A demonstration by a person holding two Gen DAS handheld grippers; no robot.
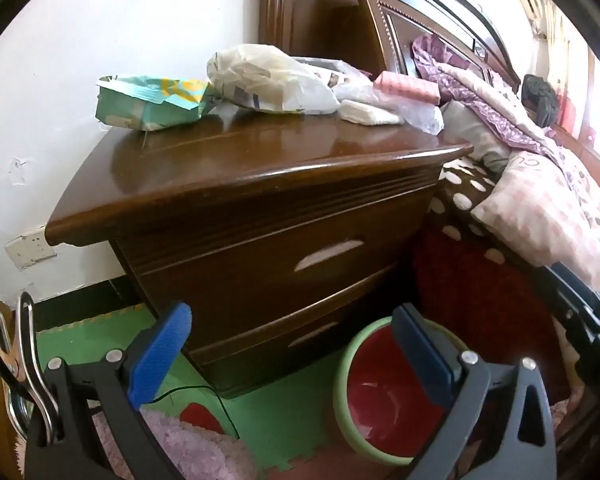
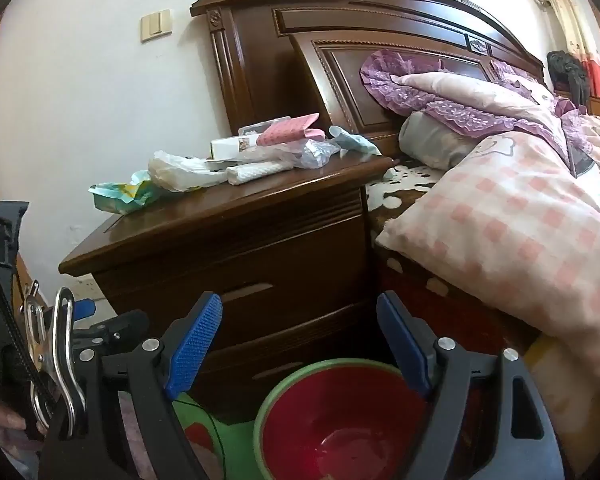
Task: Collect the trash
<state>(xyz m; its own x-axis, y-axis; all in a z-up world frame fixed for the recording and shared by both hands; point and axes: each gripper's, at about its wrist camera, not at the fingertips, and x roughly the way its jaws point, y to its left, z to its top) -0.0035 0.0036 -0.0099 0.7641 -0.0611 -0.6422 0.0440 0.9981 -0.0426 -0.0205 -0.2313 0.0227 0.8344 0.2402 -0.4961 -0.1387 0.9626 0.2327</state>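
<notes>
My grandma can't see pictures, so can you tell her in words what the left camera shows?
The open left gripper, holding nothing, points at a dark wooden nightstand cluttered with a torn green packet, a crumpled plastic bag and other wrappers. A red bin with a green rim sits on the floor below, beside a bed with pink bedding.

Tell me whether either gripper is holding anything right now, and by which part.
Nothing is held. The left gripper and the right gripper are both open and empty, above the red bin beside the nightstand.
</notes>
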